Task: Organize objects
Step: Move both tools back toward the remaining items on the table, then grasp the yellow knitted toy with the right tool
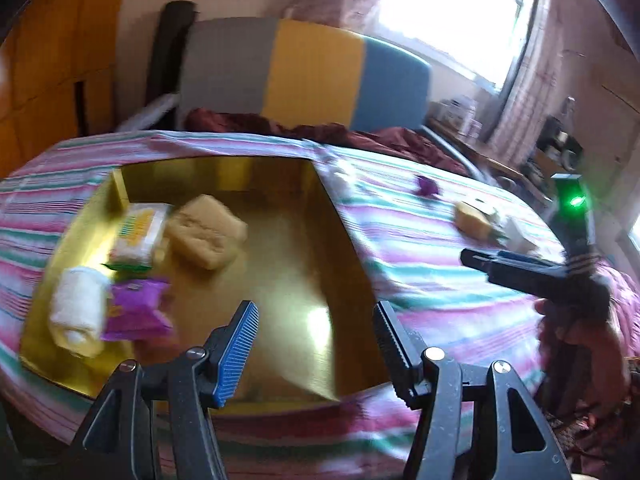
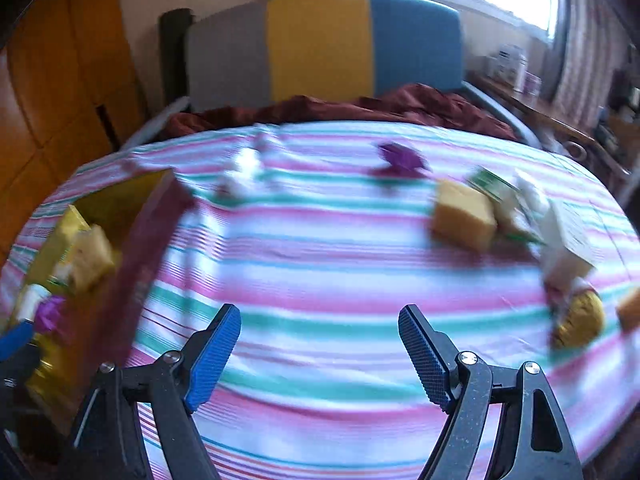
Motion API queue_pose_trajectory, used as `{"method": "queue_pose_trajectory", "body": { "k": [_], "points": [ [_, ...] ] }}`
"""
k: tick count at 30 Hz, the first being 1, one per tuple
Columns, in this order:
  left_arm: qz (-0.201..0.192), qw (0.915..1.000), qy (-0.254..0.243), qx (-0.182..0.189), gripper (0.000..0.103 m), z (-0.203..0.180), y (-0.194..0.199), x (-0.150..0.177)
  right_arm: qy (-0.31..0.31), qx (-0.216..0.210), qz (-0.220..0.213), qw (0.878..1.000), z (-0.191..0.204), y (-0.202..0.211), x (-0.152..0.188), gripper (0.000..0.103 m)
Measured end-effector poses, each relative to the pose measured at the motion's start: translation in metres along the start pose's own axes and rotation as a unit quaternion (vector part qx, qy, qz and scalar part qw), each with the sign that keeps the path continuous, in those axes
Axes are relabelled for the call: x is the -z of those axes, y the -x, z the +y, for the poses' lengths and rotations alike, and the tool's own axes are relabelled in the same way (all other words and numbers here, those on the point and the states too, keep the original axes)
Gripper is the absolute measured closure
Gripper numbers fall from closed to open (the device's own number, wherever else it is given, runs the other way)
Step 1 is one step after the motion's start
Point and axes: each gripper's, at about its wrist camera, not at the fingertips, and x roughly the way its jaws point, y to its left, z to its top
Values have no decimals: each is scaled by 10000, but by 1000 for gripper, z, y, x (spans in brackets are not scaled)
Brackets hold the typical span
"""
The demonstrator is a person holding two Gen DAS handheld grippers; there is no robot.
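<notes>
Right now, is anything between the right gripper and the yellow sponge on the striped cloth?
Nothing visible. The right gripper is open and empty, and only bare striped cloth lies between it and the yellow sponge. A green packet touches the sponge's far side, not the near one.

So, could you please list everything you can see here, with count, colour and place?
box: one, gold inside, on the bed's left
sponge: one, tan, in the box
packet: one, purple, in the box
rolled towel: one, white, in the box
striped sheet: one, pink, green, white, covering the bed
yellow block: one, on the sheet, right
purple wrapper: one, on the sheet, far side
headboard: one, grey, yellow, blue, behind
left gripper: open, empty, over the box
right gripper: open, empty, over the sheet
</notes>
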Motion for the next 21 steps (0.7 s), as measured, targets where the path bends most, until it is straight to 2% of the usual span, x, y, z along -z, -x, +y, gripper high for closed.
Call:
{"method": "queue_pose_trajectory", "body": {
  "k": [2, 6, 9, 11, 15, 21],
  "points": [
    [101, 9995, -72, 278, 42, -11, -3, 2, -130, 234, 14, 9996, -26, 1, 12, 21],
    [237, 9981, -352, 440, 42, -38, -6, 8, -535, 853, -255, 9946, -79, 11, 25, 21],
    [281, 9969, -479, 548, 42, -54, -6, 12, -852, 1460, -586, 9839, -119, 22, 26, 17],
    [331, 9961, -563, 592, 42, -64, -7, 16, -1190, 1672, -690, 9763, -152, 26, 23, 14],
    [383, 9946, -731, 624, 42, -77, -9, 19, -1566, 1721, -614, 9706, -191, 20, 16, 13],
    [312, 9924, -1037, 582, 42, -93, -8, 16, -1626, 1681, -425, 9714, -210, -6, 17, 13]
  ]
}}
